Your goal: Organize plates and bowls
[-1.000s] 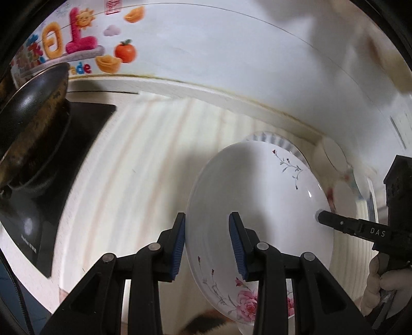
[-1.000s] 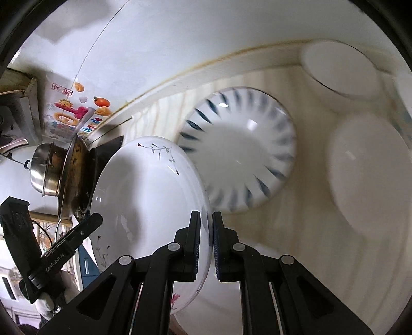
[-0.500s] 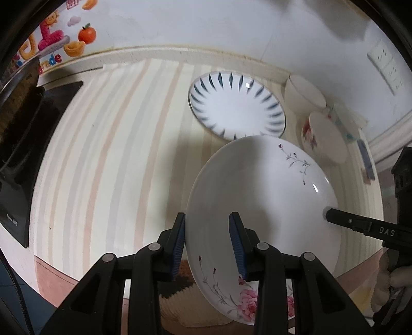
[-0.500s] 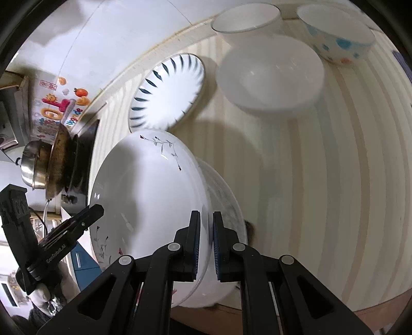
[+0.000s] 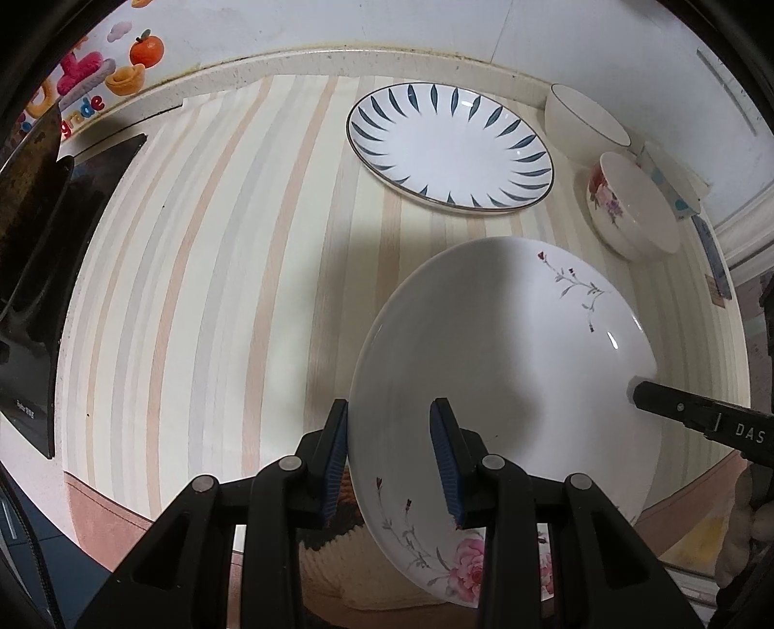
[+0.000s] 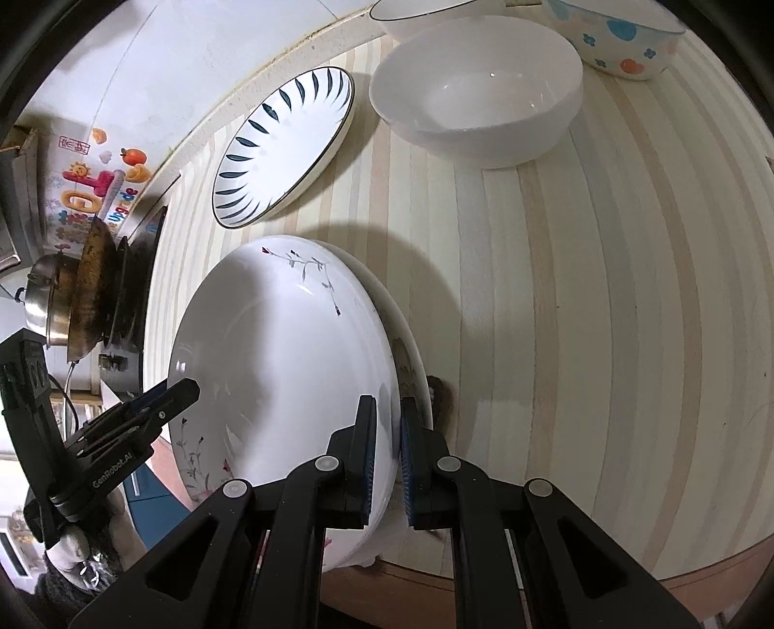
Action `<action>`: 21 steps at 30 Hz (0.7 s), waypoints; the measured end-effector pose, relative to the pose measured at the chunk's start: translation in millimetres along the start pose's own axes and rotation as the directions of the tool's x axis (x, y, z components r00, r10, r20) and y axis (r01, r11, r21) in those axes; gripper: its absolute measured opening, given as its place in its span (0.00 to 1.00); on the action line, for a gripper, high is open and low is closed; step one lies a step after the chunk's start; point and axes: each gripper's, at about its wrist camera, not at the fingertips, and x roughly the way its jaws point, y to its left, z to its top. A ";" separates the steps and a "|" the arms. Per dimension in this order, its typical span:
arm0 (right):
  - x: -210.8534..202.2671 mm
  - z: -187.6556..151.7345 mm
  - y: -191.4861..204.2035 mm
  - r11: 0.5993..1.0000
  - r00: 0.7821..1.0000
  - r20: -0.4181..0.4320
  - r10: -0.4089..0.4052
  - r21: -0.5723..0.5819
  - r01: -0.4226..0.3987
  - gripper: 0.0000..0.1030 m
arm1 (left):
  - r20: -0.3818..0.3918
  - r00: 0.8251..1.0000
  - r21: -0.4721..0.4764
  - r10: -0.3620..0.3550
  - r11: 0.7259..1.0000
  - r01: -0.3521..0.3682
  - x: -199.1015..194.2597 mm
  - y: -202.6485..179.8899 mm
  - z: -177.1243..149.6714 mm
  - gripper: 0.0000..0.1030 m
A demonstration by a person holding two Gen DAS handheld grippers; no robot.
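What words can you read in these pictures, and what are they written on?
"DAS": on the right gripper, the rest cut off.
"GenRobot.AI": on the left gripper.
"grade": on the wall sticker, beginning hidden.
Red characters on the sticker's top corner: too small to read.
Small print on the black stove: too blurred to read.

1. a plate (image 5: pixel 503 367) is held at the near edge of the counter (image 5: pixel 217 290), above a second plate (image 6: pixel 411 348) that lies directly beneath it.
2. its left rim is flanked by the left gripper (image 5: pixel 389 455); its right rim is pinched by the right gripper (image 6: pixel 387 459).
3. a third plate (image 5: pixel 450 145) is laid farther back, near the wall (image 5: pixel 435 29).
4. three bowls are grouped to the right of that plate: a bowl (image 5: pixel 629 203) in front, another bowl (image 5: pixel 585 121) behind it by the wall, a further bowl (image 6: pixel 619 38) at the right.
5. a stove (image 5: pixel 48 290) with a pan (image 6: pixel 92 290) is set at the far left.
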 end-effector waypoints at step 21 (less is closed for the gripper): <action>6.0 4.2 10.3 0.998 0.999 -0.012 -0.050 -0.042 0.049 0.11 | -0.037 0.998 0.034 0.044 0.999 -0.043 12.2 -5.4 -2.1 0.30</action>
